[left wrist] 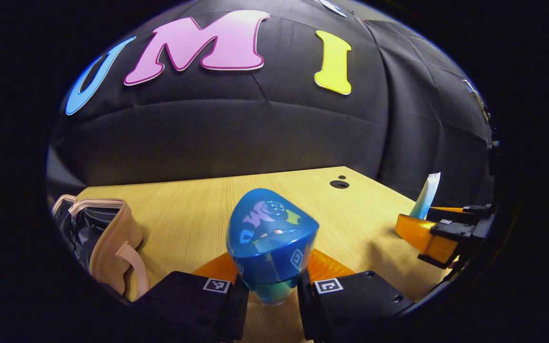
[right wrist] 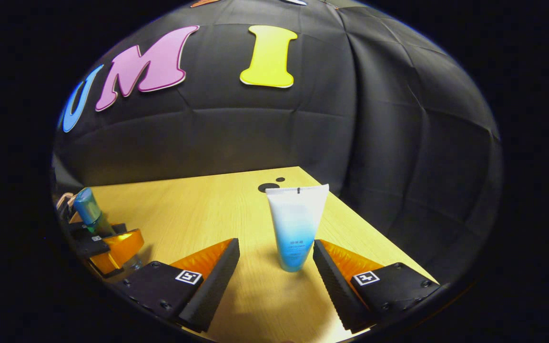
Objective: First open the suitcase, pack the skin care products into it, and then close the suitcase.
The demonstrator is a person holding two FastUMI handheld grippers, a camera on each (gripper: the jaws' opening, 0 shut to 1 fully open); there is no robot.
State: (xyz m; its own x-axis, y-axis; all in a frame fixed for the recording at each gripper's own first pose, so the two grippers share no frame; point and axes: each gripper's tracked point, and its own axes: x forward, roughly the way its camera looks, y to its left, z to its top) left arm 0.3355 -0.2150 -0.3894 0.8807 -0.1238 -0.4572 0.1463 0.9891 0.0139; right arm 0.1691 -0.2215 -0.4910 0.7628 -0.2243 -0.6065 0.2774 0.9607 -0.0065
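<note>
A blue bottle (left wrist: 270, 238) with a glossy blue cap sits between the fingers of my left gripper (left wrist: 273, 287), which is shut on its lower body. In the right gripper view the same bottle (right wrist: 87, 209) leans in that gripper (right wrist: 112, 250) at the far left. A white tube fading to blue (right wrist: 296, 228) stands upright on the table between the wide-apart fingers of my right gripper (right wrist: 275, 247), which is open and not touching it. The open suitcase (left wrist: 112, 238), beige-pink with a black lining, lies at the left edge of the left gripper view.
The wooden table (left wrist: 198, 209) runs back to the black cloth wall, with a dark cable hole (left wrist: 339, 184) near its far right corner. In the left gripper view the right gripper (left wrist: 439, 233) and the tube (left wrist: 426, 196) sit at the right edge.
</note>
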